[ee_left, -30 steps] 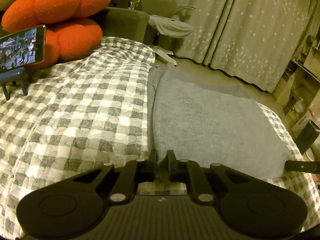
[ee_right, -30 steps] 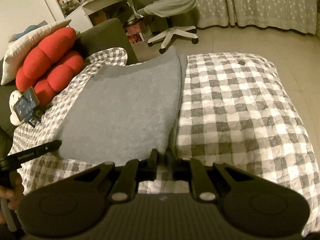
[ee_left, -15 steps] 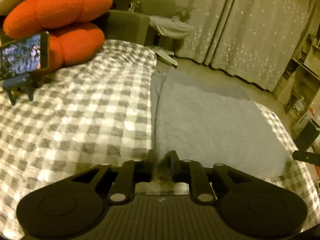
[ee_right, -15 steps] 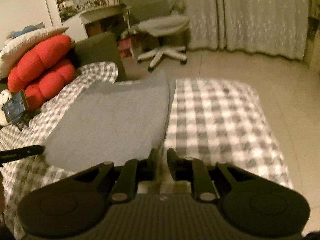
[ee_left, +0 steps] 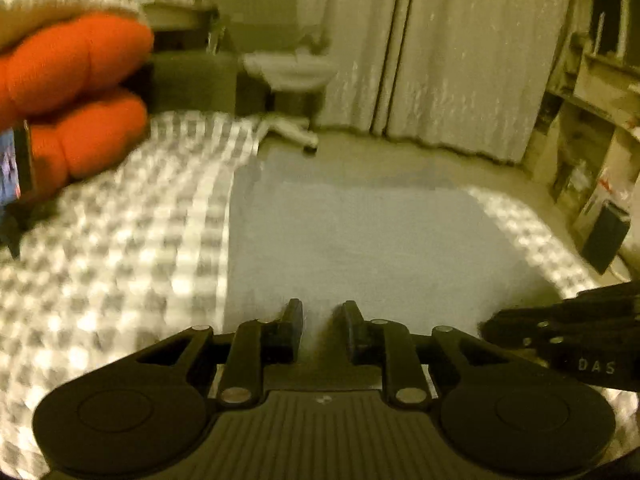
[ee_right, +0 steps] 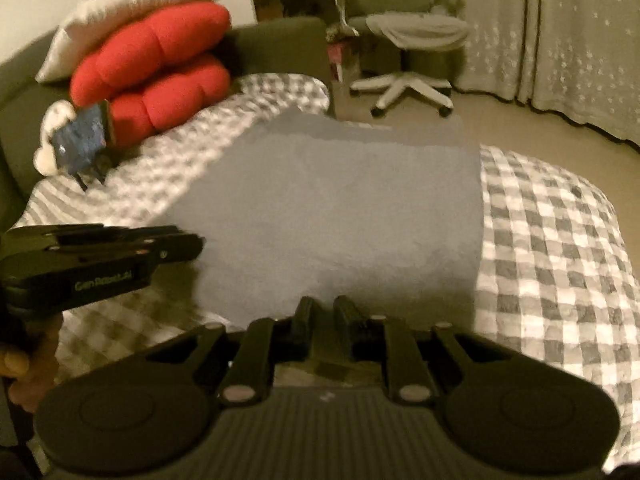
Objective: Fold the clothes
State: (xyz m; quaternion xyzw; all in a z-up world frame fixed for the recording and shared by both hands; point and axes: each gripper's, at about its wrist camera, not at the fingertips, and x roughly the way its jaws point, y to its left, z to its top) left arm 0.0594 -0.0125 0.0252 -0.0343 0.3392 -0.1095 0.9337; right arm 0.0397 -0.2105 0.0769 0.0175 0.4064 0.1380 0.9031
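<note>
Left claw point(ee_left: 320, 316) parted a little, nothing between the fingers, low over the near edge of the grey cloth point(ee_left: 360, 240). Right claw point(ee_right: 323, 314) narrower, a slim gap, also over that near edge, nothing gripped. Both close together at the near edge, each visible from the side in the other's view.

Cloth lying flat as a folded rectangle on the checked bed point(ee_right: 552, 240), far edge reaching the bed's far end. Bare quilt left and right of it, the wider stretch on the left toward the red cushions point(ee_right: 156, 68). Phone point(ee_right: 82, 140) on a stand just before the cushions, well apart from the cloth. Office chair point(ee_right: 408, 56) and curtains point(ee_left: 460, 60) beyond the bed, open floor between. Both views motion-blurred.
</note>
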